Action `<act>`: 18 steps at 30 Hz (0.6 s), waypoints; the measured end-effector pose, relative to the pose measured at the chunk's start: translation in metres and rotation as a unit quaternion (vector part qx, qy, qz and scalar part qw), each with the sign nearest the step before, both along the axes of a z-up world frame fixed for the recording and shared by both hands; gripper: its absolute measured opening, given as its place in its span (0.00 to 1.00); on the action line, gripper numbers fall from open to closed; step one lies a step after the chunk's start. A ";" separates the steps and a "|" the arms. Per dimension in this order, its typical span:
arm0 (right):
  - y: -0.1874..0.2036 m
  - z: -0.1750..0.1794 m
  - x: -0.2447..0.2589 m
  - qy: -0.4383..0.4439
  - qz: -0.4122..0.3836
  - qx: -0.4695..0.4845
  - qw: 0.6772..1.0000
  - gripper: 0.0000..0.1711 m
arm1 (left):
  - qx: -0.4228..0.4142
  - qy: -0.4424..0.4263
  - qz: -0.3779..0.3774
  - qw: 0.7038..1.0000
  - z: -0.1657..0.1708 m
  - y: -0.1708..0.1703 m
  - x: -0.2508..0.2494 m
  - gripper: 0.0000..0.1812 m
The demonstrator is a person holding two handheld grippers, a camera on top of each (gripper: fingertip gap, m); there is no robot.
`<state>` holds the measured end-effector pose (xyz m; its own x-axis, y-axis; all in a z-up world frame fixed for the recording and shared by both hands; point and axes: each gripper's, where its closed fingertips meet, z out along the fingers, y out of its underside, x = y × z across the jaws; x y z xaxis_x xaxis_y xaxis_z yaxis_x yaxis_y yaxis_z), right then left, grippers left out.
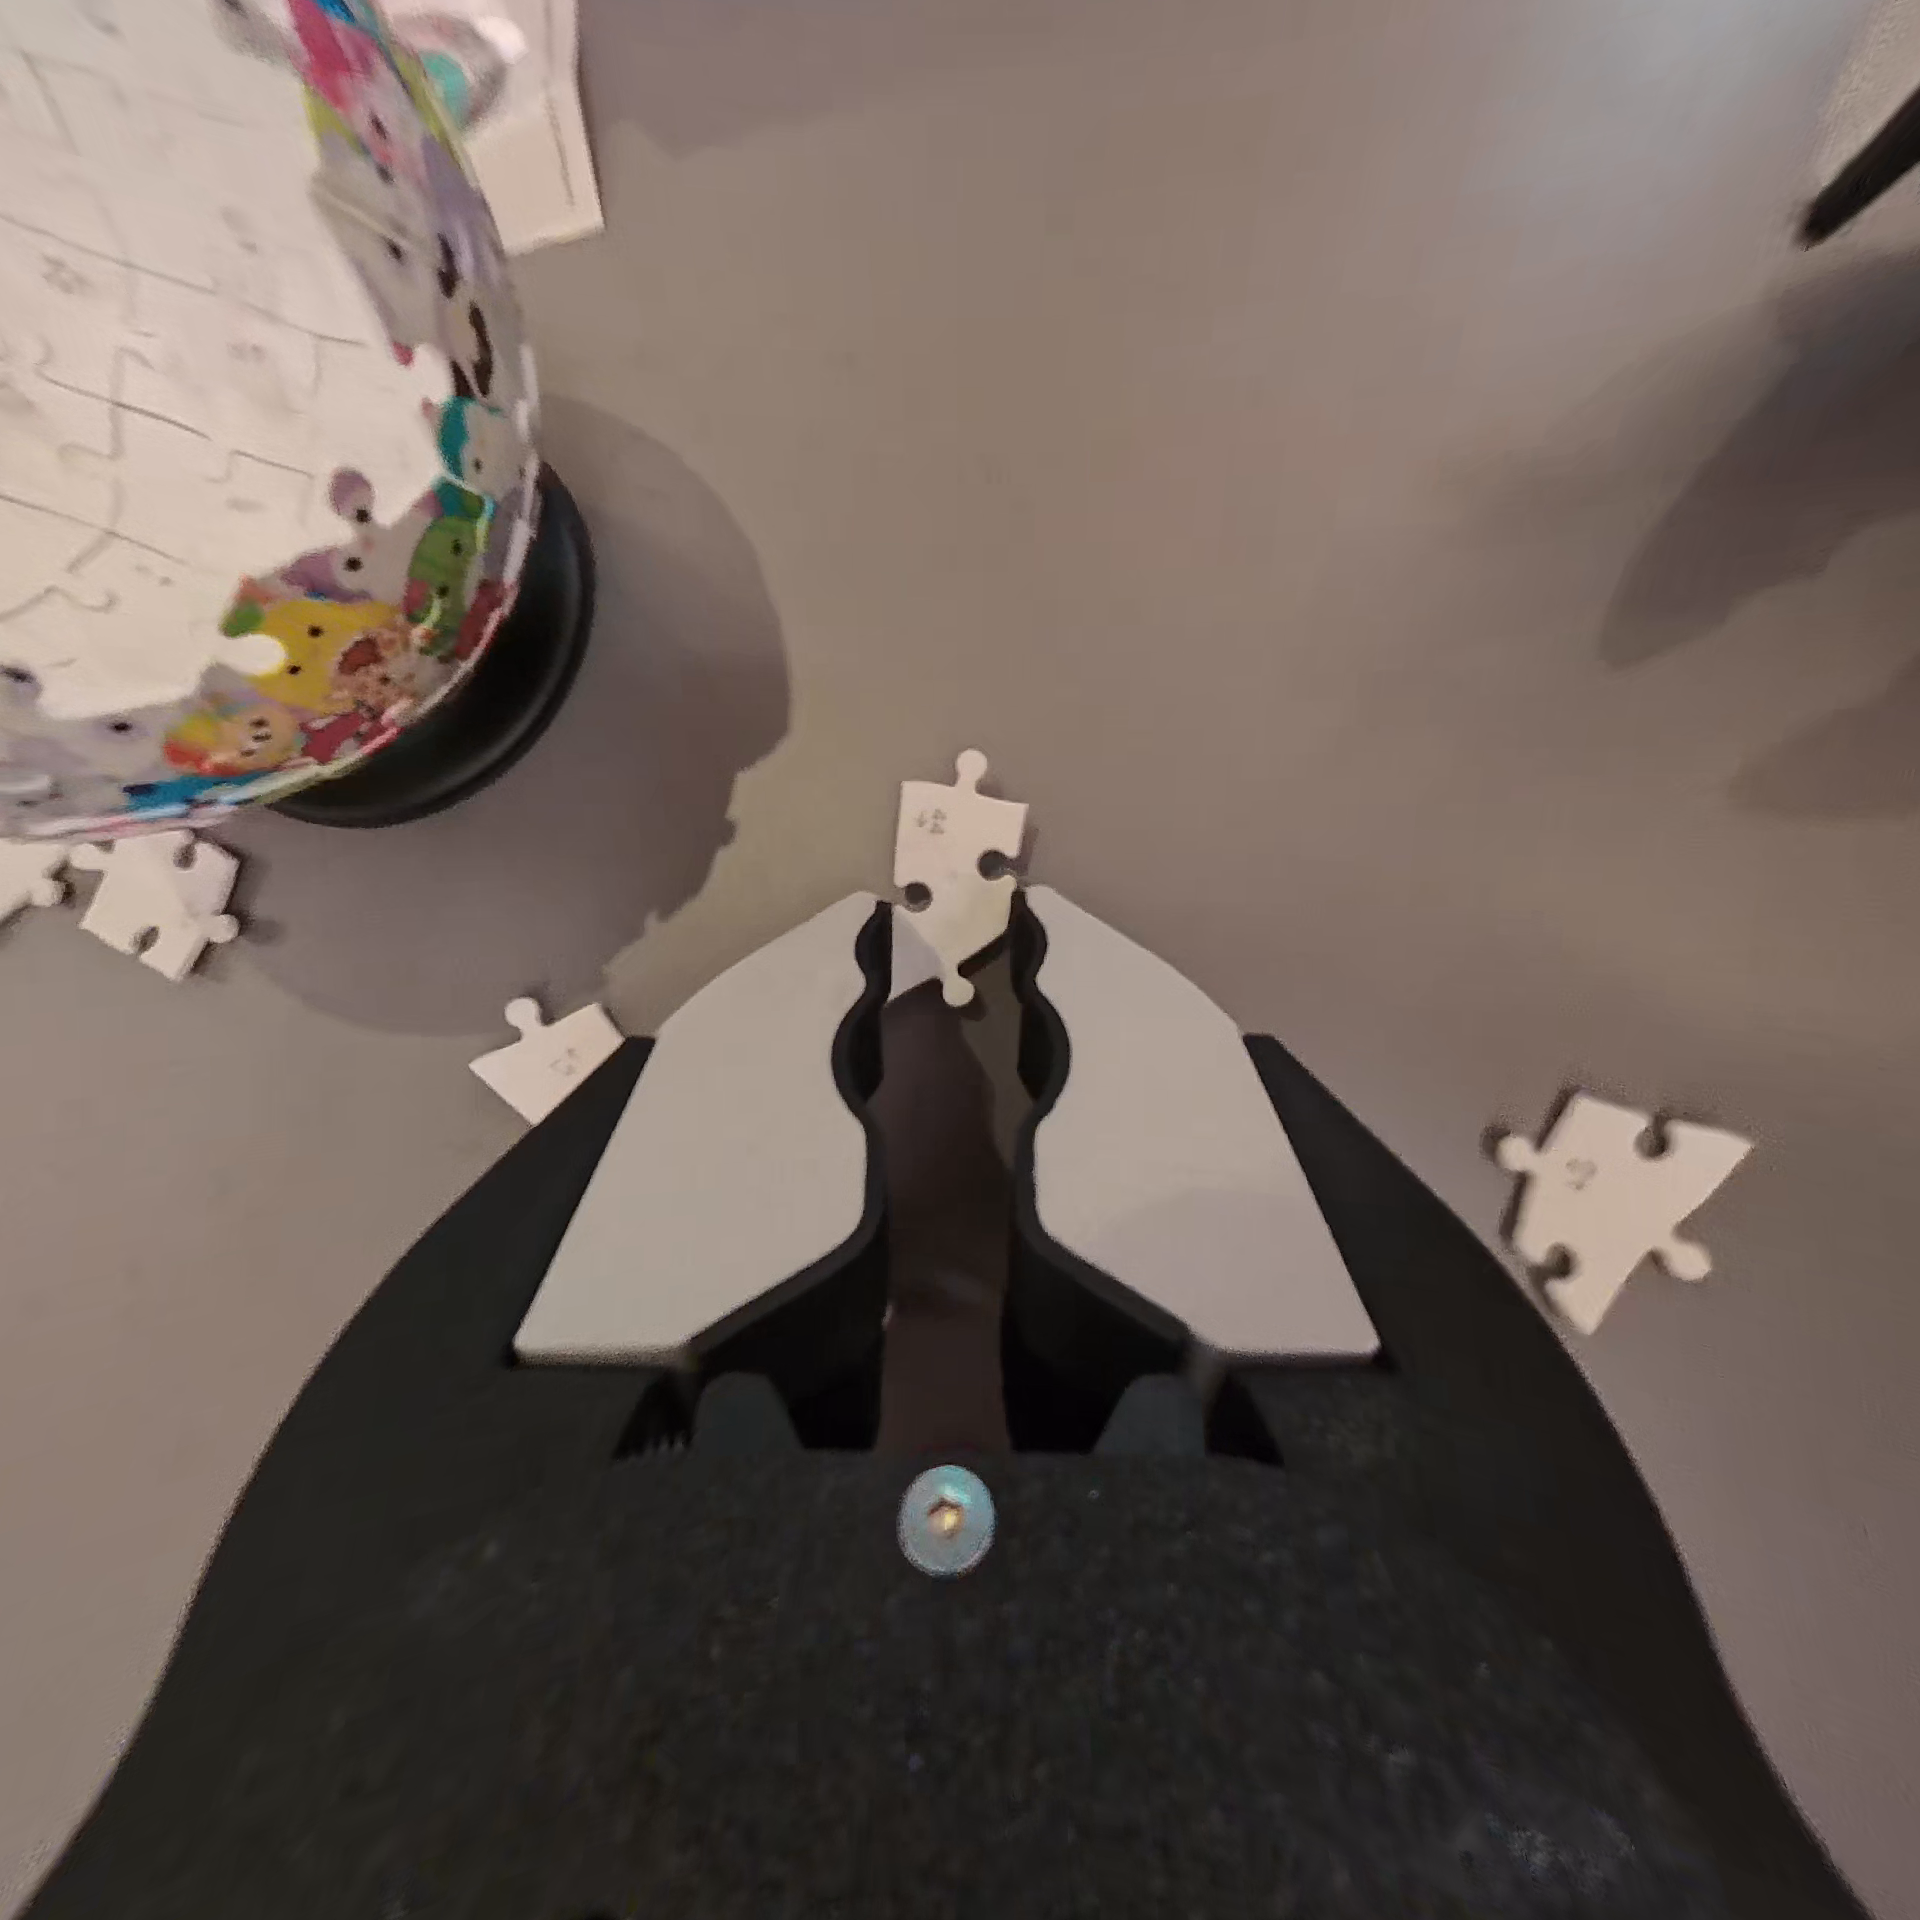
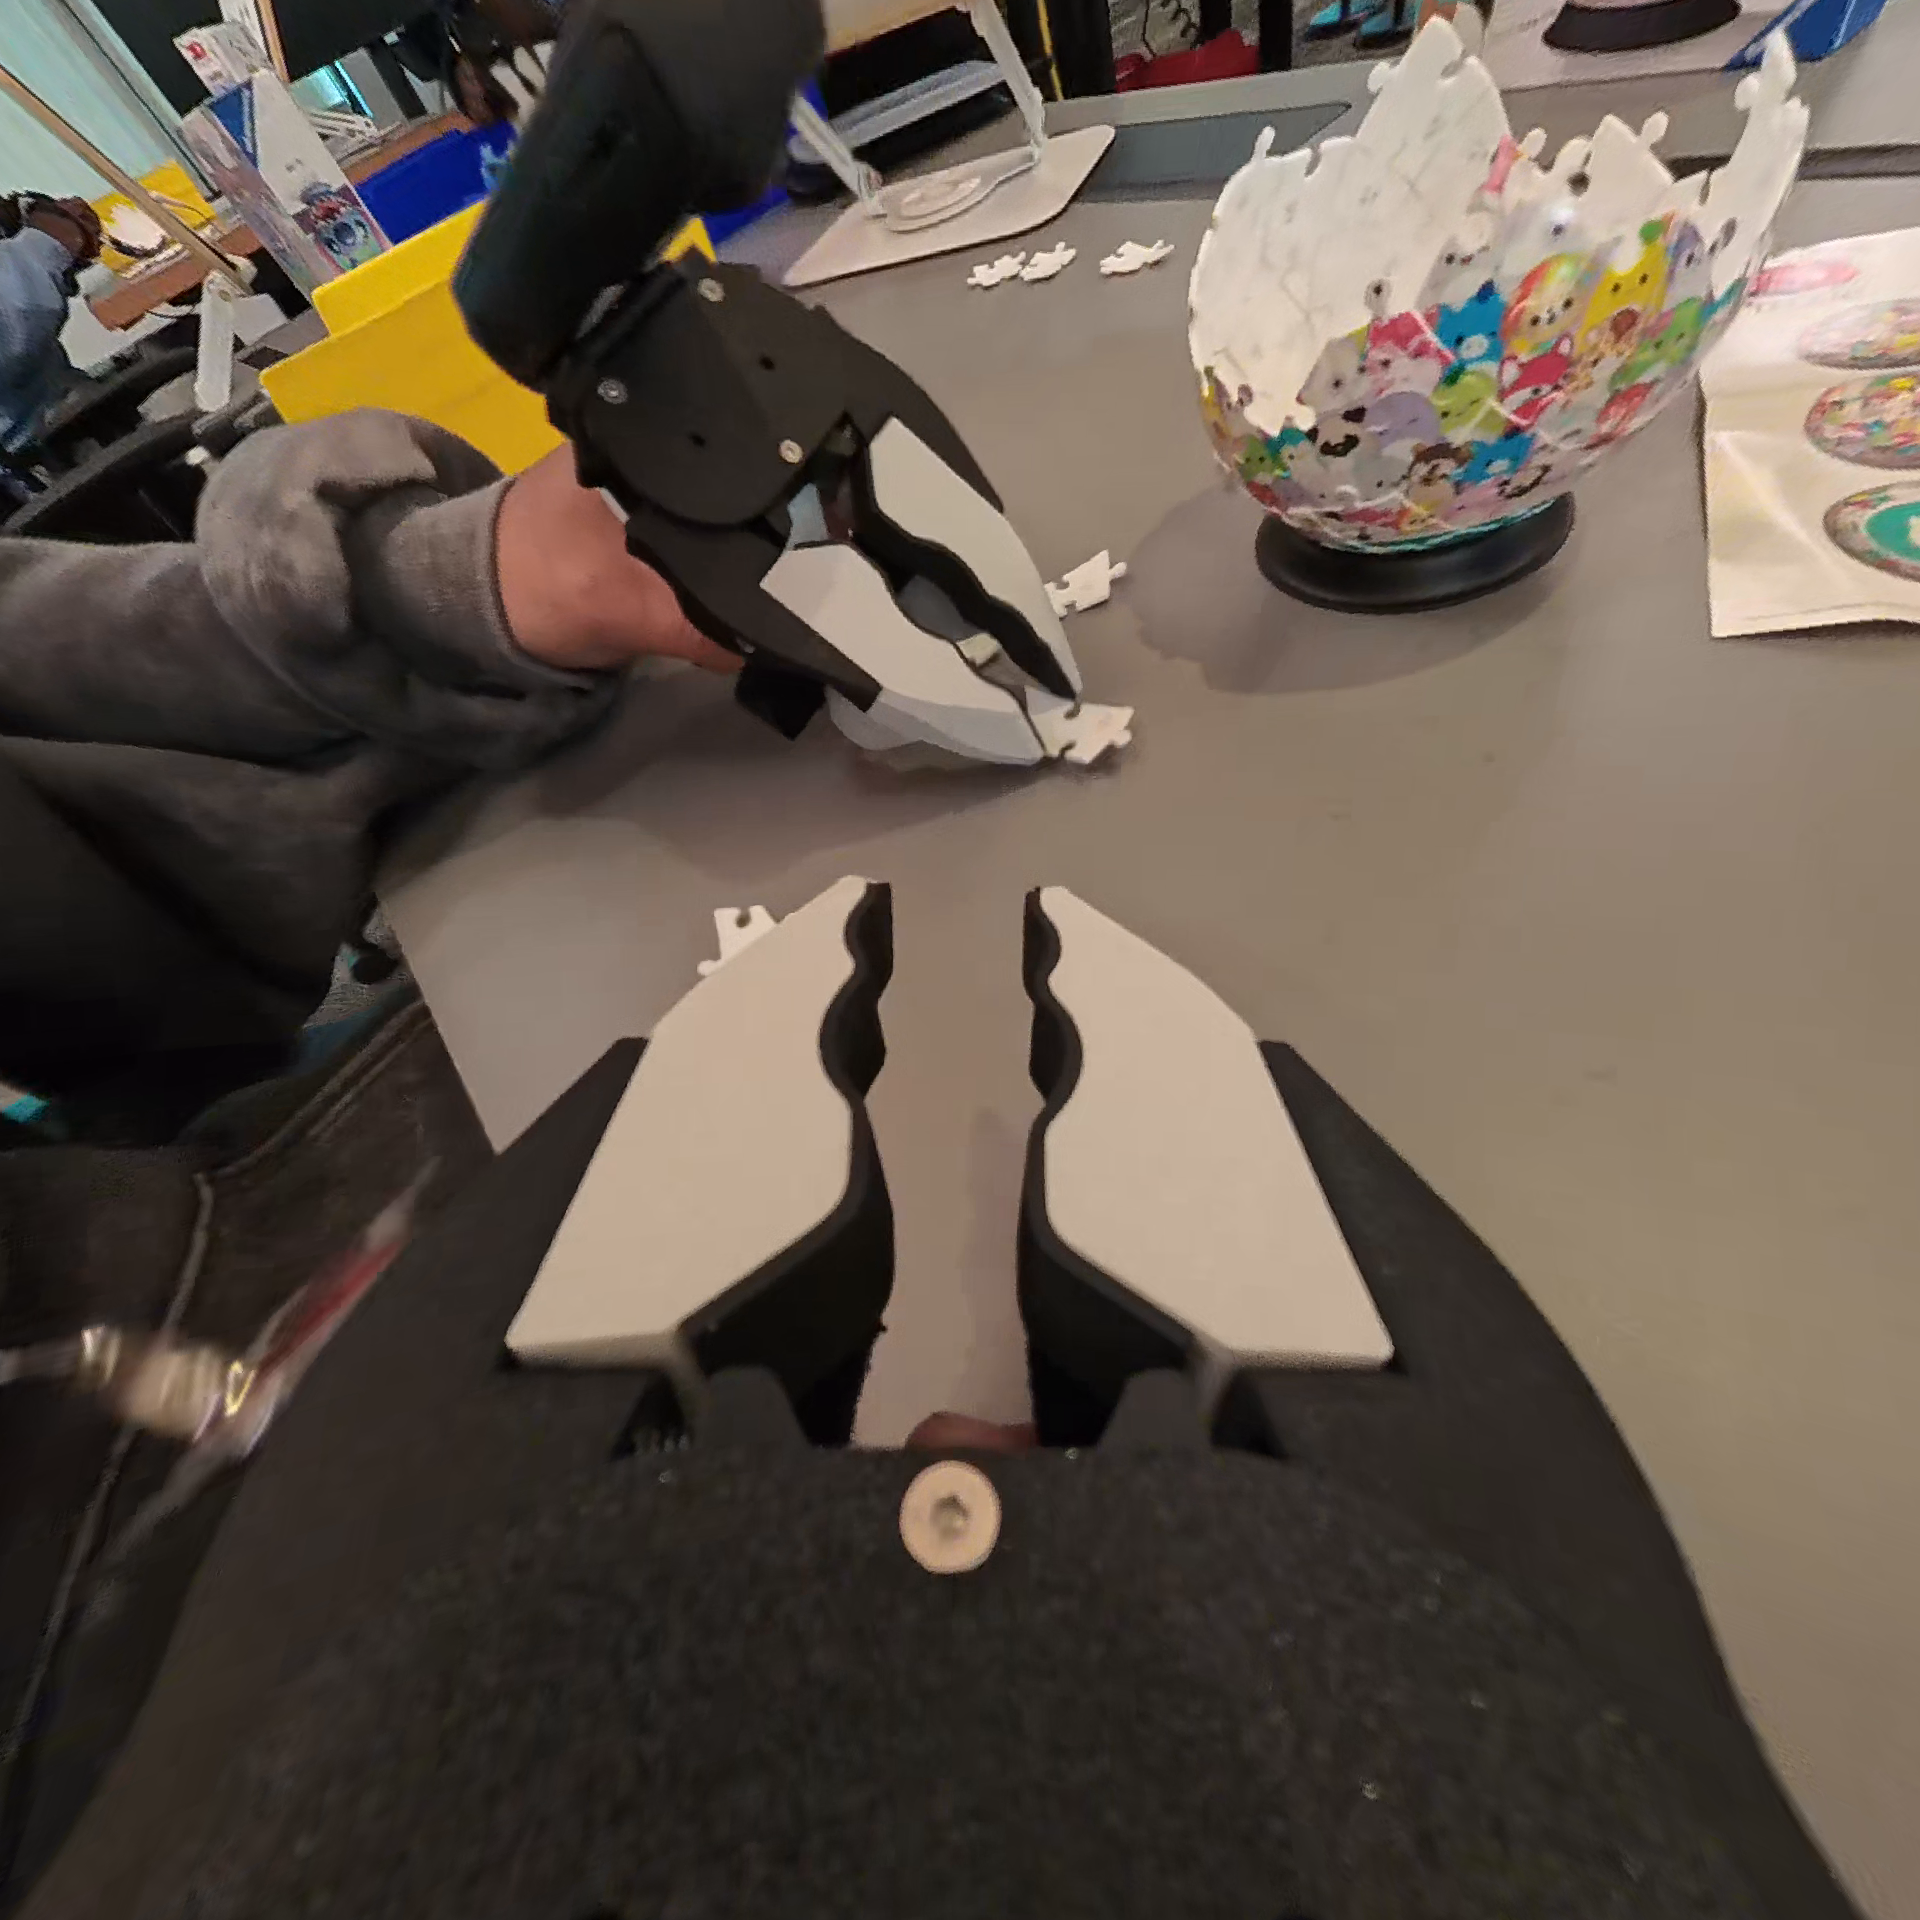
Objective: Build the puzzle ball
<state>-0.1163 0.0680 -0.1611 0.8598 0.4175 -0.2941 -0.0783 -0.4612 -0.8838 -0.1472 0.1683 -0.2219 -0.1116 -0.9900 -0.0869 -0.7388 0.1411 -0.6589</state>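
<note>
The half-built puzzle ball (image 1: 312,520) is an open shell, colourful outside and white inside, on a black ring stand (image 1: 520,707) at the upper left. In the right wrist view the ball (image 2: 1455,364) stands at the far right of the grey table. My left gripper (image 1: 956,904) is shut on a white puzzle piece (image 1: 961,842), face down on the table, with most of the piece sticking out past the tips. The right wrist view shows the left gripper (image 2: 1049,717) low on the table, holding that piece (image 2: 1091,727). My right gripper (image 2: 956,904) is open and empty above the table.
Loose white pieces lie at the right (image 1: 1610,1205), by the left finger (image 1: 551,1055) and under the ball (image 1: 156,904). Others lie near the right gripper (image 2: 738,930) and at the back (image 2: 1039,265). A printed sheet (image 2: 1808,499) lies right of the ball. A yellow bin (image 2: 416,353) stands left. Some 12 cm of space lies between my two pairs of fingers.
</note>
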 end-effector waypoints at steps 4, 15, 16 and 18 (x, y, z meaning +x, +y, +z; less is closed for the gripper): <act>0.006 -0.002 -0.003 0.016 0.000 -0.012 1.000 0.17 | 0.027 -0.099 0.045 0.994 0.044 -0.015 0.003 0.12; 0.013 0.051 -0.031 0.244 0.086 0.023 0.966 0.11 | 0.122 -0.206 0.092 0.967 0.096 -0.078 -0.010 0.12; 0.012 0.048 -0.032 0.243 0.088 0.018 0.966 0.11 | 0.130 -0.207 0.091 0.965 0.096 -0.080 -0.011 0.12; 0.012 0.045 -0.037 0.238 0.094 0.011 0.967 0.11 | 0.138 -0.207 0.087 0.965 0.096 -0.085 -0.011 0.12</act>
